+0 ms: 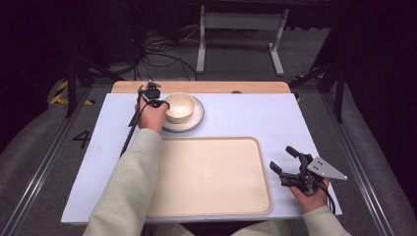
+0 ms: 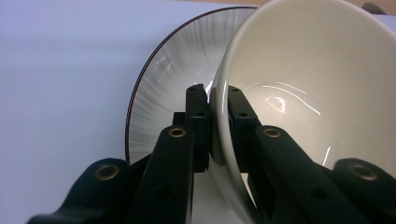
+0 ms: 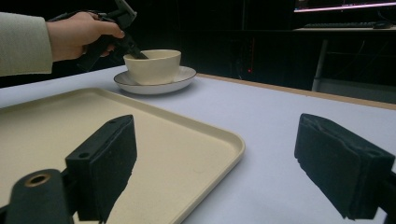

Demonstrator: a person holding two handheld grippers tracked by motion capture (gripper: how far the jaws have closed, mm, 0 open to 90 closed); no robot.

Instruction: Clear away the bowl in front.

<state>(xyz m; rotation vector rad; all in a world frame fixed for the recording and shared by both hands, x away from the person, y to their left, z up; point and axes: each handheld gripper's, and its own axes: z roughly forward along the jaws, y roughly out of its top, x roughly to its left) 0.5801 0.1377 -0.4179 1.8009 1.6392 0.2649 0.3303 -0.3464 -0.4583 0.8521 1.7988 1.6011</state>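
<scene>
Pale table point(image 1: 236, 120), left gripper point(image 2: 218, 100) clamped on bowl point(image 2: 303, 93) rim (bowl on plate point(image 2: 173, 74)).

Bowl point(image 1: 180, 106): plain cream. Plate point(image 2: 182, 74): white, fine radial ribbing, dark rim line. Tray point(image 1: 211, 206): pale beige. Table point(image 1: 246, 118): pale lavender-blue, wooden far edge. Sleeve point(image 1: 130, 187): cream.

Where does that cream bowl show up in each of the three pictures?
High view: the bowl sits on the plate, upper left of middle, past the tray.
Left gripper view: the bowl takes up the right side, its rim pinched by the left tool.
Right gripper view: the bowl is upper left of middle.
Shared landmark: the plate under the bowl.
</scene>
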